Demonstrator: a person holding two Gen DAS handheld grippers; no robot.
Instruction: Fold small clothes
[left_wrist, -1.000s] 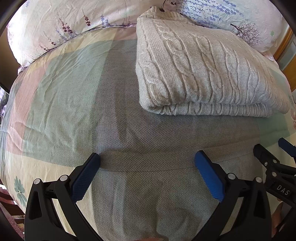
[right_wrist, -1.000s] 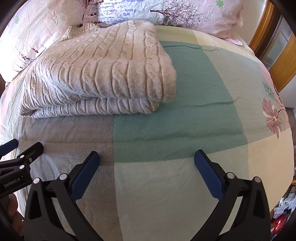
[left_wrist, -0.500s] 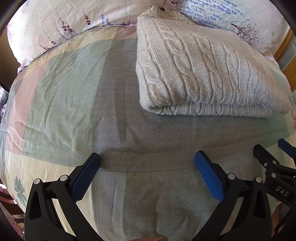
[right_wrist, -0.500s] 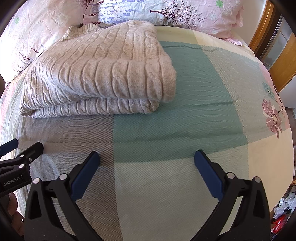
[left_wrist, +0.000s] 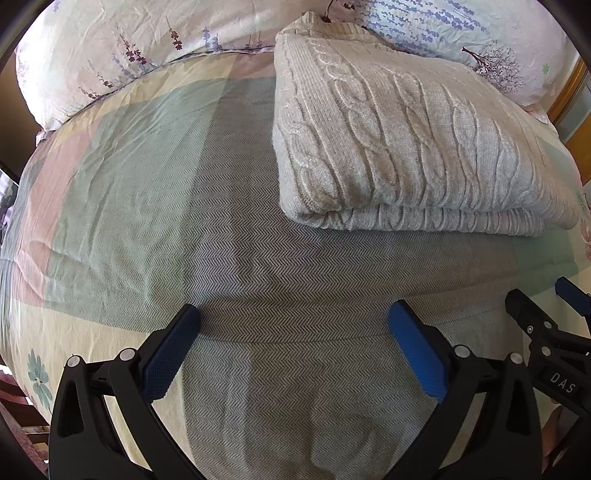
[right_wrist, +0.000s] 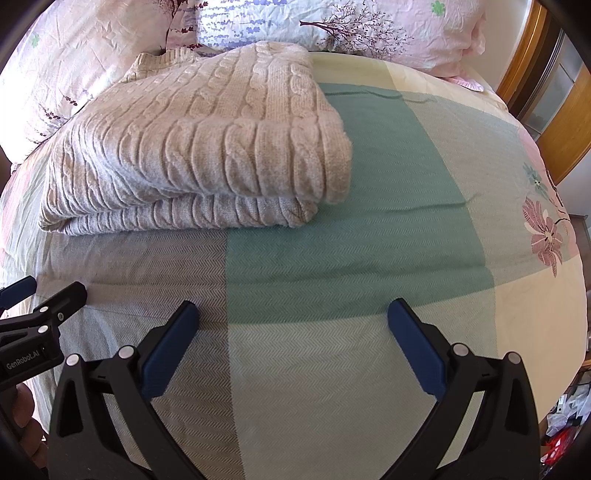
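the folded cable-knit sweater (left_wrist: 406, 147) is my landmark here. it lies flat on the patchwork bedspread (left_wrist: 147, 184), doubled over so two thick layers show along the edge nearest me, with a rounded fold at one corner. its far end touches the floral pillows (left_wrist: 129, 48) at the head of the bed.

my left gripper (left_wrist: 295, 343) hangs on the near side of the sweater, apart from it, over the grey herringbone panel of the bedspread. its blue pads (left_wrist: 168, 354) stand wide apart and there is nothing between them, only cloth below. i cannot tell whether the tips rest on the bedspread or float just above it.

my right gripper (right_wrist: 295, 343) is also on the near side of the sweater, off toward the sweater's rounded corner, over the seam where the grey panel meets the teal panel (right_wrist: 369, 221). its jaws are spread just as wide and they grip nothing. the sweater sits well clear of the fingertips.

in the left wrist view the right gripper (left_wrist: 554, 332) shows at the edge of the picture, beside the sweater's near edge; in the right wrist view the left gripper (right_wrist: 40, 317) shows likewise. beyond the sweater, past the pillows, a wooden bed frame (right_wrist: 524, 66) edges the scene.
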